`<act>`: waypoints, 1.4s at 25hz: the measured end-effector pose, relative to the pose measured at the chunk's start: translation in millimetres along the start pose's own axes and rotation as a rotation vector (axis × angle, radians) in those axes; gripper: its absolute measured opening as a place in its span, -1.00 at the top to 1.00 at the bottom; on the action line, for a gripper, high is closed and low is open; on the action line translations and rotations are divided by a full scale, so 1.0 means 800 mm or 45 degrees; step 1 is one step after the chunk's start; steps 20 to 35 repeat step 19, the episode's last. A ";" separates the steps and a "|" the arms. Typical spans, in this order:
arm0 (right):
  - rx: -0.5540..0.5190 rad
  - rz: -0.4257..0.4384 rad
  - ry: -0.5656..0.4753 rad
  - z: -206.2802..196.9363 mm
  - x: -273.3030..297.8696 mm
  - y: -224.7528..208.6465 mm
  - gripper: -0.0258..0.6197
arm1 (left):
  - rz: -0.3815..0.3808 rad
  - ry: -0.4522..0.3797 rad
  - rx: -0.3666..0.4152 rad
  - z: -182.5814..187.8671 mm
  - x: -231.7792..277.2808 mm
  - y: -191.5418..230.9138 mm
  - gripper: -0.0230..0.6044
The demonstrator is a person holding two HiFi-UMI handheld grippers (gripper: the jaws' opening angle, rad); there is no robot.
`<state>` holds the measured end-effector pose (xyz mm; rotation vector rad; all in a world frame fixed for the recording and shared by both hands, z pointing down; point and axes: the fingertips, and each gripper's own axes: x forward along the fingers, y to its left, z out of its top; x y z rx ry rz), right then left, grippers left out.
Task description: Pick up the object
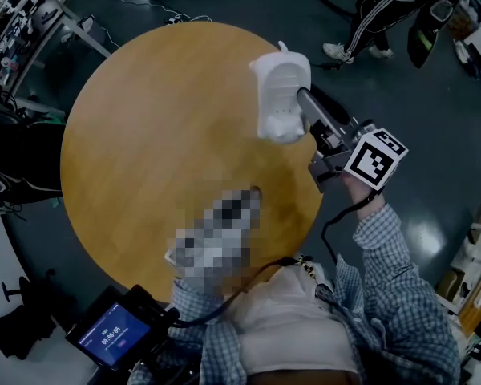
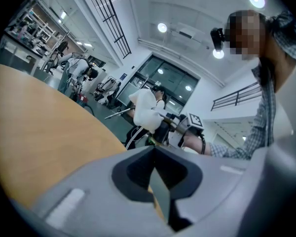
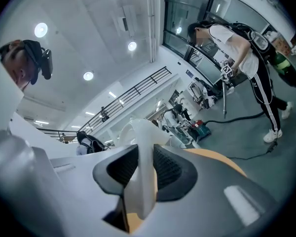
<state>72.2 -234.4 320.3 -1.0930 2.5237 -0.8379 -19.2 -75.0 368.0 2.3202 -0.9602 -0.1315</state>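
The right claw is clamped on a thin wall of the white plastic object. The object hangs clear of the round desk, above its far right edge, with its long axis pointing away from the person and across the claw's line. The left claw is closed on nothing, low over the desk and well apart from the object.

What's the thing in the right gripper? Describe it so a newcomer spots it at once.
Find the round wooden table; at its right edge the right gripper reaches in. Its jaws are clamped on a white moulded plastic piece with a ridged hollow face, the only white thing over the tabletop.
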 end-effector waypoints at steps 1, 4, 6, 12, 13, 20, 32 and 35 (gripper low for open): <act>0.000 0.000 0.001 0.000 0.000 0.000 0.61 | 0.000 0.000 0.000 0.000 0.000 0.000 0.92; 0.004 -0.001 0.001 -0.001 -0.002 -0.002 0.61 | 0.000 0.002 0.001 0.000 0.001 0.000 0.92; 0.001 -0.006 -0.002 -0.001 -0.002 -0.003 0.61 | -0.001 0.003 0.002 -0.001 0.001 0.000 0.92; -0.010 -0.016 0.007 0.002 -0.001 -0.007 0.61 | 0.003 0.009 0.004 0.001 0.004 -0.002 0.92; -0.009 -0.016 0.007 0.002 -0.001 -0.008 0.61 | 0.004 0.009 0.004 0.001 0.004 -0.002 0.92; -0.004 -0.016 0.004 -0.002 0.000 -0.010 0.61 | -0.007 0.002 0.006 -0.004 0.003 0.001 0.92; -0.004 -0.016 0.004 -0.002 0.000 -0.010 0.61 | -0.007 0.002 0.006 -0.004 0.003 0.001 0.92; -0.004 -0.016 0.004 -0.002 0.000 -0.010 0.61 | -0.007 0.002 0.006 -0.004 0.003 0.001 0.92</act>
